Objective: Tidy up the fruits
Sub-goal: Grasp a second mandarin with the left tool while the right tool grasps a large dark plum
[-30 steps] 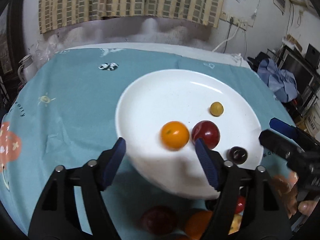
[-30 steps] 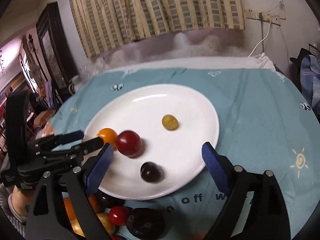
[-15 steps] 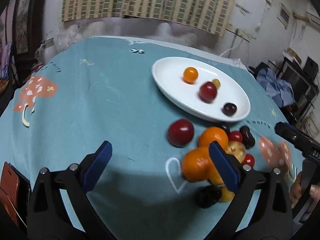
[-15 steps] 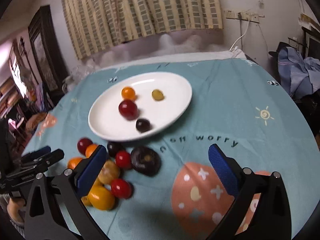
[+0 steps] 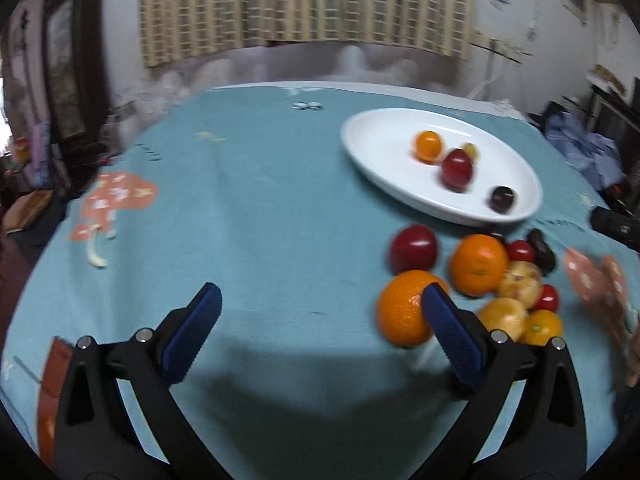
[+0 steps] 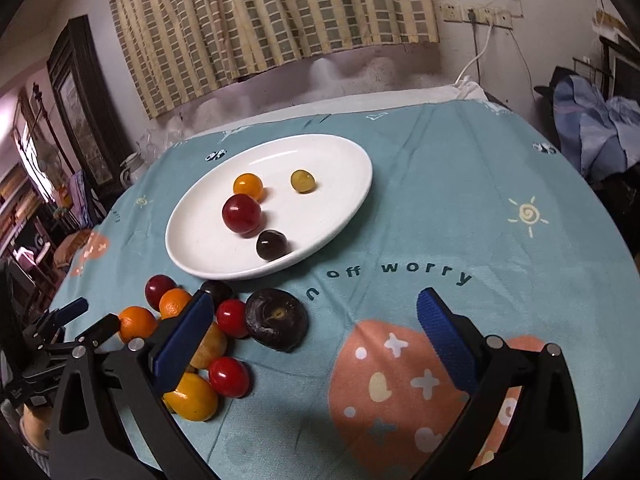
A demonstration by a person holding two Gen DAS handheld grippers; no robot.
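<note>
White oval plate on the teal tablecloth, long axis running from near left to far right in the right wrist view, carrying four fruits: one orange, one yellow, one red, one dark. Loose fruit pile lies just beside its near rim. Left gripper and right gripper both spread wide, holding nothing.

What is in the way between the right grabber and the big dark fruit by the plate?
Nothing visible. The right gripper is open above the cloth, and the dark flattened fruit lies just inside its left finger, with a red cherry tomato touching its far side.
</note>
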